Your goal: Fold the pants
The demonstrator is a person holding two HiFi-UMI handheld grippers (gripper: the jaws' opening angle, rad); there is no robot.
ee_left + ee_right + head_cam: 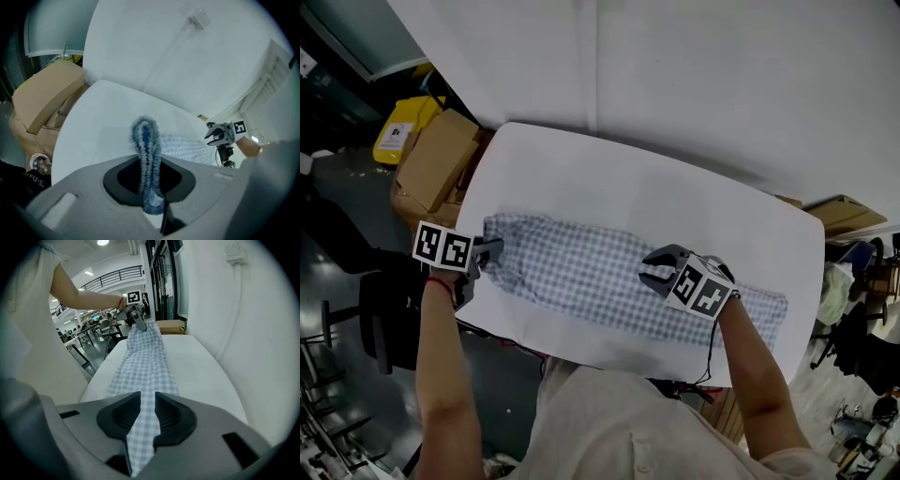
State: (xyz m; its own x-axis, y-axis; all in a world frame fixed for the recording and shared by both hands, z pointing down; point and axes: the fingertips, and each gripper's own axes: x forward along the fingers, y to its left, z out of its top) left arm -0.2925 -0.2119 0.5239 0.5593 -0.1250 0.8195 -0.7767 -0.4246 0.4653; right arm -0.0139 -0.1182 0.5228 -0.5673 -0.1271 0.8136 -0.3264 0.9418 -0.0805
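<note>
Pants [581, 272] laid lengthwise along the white table [609, 178], one end at my left, the other running past my right wrist toward the table's right end. My left gripper [490, 251] is clamped on the gathered edge [146, 150] of the cloth, which stands bunched and blue between my closed jaws, raised a little off the tabletop. My right gripper [656, 274] sits over the middle of the checked fabric, jaws narrowly apart, the cloth showing in the gap, the pads not pressing it. Cardboard boxes [436, 164] stand beside the table's left end
</note>
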